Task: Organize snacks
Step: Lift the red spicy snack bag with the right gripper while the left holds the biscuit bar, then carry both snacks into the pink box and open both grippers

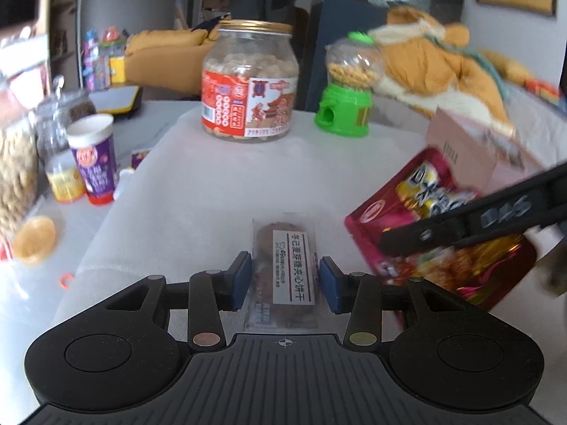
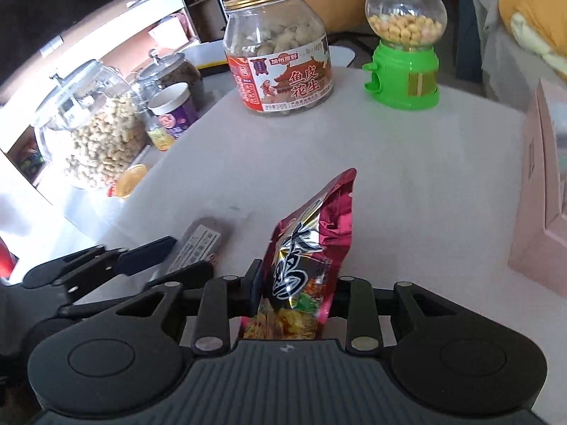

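My left gripper (image 1: 285, 285): spread, one blue pad either side of the biscuit packet (image 1: 283, 272); I see slivers of gap at both pads, so I judge it not yet pinched
Biscuit packet: flat on the white bench (image 1: 198, 177), directly ahead of me between my fingers; its long axis runs near to far, in line with the way I point, so the pads face its two long edges
My right gripper (image 2: 297, 292): pressed together on the lower part of the red snack bag (image 2: 312, 248); the bag stands up out of the jaws, its top leaning far and right
Which is nearer: the left one sits over the packet; the right is just right of it, full
Pink box (image 2: 538, 212): open, far right on the bench; from the task I judge it the likely place for the bag
Beyond: peanut jar (image 1: 250, 81) and green candy dispenser (image 1: 349, 85) at the far edge, well apart from both grippers
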A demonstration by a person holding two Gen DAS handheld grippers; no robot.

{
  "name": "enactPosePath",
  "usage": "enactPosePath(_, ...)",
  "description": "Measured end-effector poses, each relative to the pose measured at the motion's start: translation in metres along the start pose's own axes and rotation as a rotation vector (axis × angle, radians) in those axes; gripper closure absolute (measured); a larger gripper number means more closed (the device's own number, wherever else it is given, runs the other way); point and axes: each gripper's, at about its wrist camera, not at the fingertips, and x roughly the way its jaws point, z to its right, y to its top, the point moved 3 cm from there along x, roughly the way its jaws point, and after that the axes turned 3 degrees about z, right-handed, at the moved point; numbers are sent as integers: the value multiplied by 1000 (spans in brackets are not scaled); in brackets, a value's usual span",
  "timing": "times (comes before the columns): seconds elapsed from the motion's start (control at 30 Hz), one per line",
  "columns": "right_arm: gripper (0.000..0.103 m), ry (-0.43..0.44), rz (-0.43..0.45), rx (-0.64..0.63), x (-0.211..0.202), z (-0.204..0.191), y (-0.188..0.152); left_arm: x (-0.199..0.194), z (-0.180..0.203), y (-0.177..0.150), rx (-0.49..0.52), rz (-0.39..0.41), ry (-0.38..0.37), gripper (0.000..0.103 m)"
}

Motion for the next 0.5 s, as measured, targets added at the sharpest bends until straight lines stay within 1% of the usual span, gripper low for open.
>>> enactPosePath(0.07, 80, 29, 1, 15, -10, 4, -3, 1, 7, 0, 56, -9, 28, 55)
enactPosePath(0.1, 81, 38, 5, 19, -16, 5, -4, 1, 9, 1, 65, -12, 37, 56)
enactPosePath(0.17, 83, 45, 21, 22, -28, 10, -6, 0, 11, 2, 49, -27, 40, 59)
enactPosePath(0.2, 83, 51, 26, 25, -34, 12, -8, -2, 12, 3, 35, -37, 27, 59)
enactPosePath(0.27, 83, 65, 32, 45, -46, 21, -12, -8, 20, 4, 5, -44, -39, 59)
enactPosePath(0.3, 83, 72, 36, 54, -52, 26, -14, -10, 25, 5, 6, -41, -55, 59)
enactPosePath(0.4, 83, 70, 64, 62, -75, 37, -22, -23, 51, 6, 57, -24, -85, 59)
enactPosePath(0.5, 83, 53, 99, 69, -102, 52, -33, -34, 77, 12, 81, -11, -144, 59)
